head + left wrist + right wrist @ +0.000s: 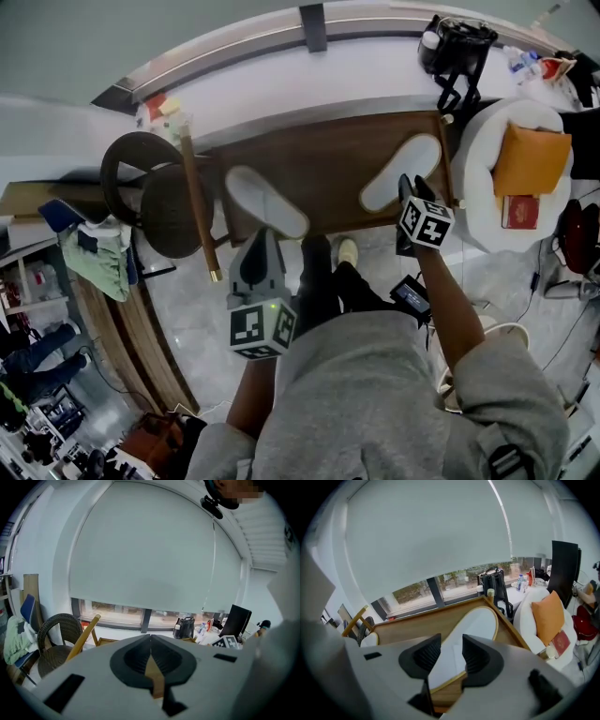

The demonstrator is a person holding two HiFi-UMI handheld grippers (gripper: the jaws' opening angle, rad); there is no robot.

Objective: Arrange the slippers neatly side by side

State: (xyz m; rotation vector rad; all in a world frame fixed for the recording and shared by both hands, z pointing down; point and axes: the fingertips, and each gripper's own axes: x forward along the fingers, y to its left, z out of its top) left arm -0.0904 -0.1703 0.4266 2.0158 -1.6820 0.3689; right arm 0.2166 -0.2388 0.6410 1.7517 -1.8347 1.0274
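Two white slippers with pale rims lie apart on a dark wooden table point(328, 159). The left slipper point(265, 202) points up-left and the right slipper point(401, 172) slants up-right. My left gripper point(265, 236) hovers at the near end of the left slipper, its jaws shut with nothing between them point(151, 639). My right gripper point(411, 185) hangs over the near end of the right slipper. In the right gripper view its jaws point(451, 645) stand open, and the right slipper point(476, 623) shows through the gap, untouched by the pads. The left slipper point(369, 639) peeks in at far left.
A wicker chair point(150, 197) and a slanted wooden pole point(197, 202) stand left of the table. A white armchair point(487, 202) with an orange cushion point(532, 157) is at the right. A black bag point(457, 47) sits behind the table by the window ledge.
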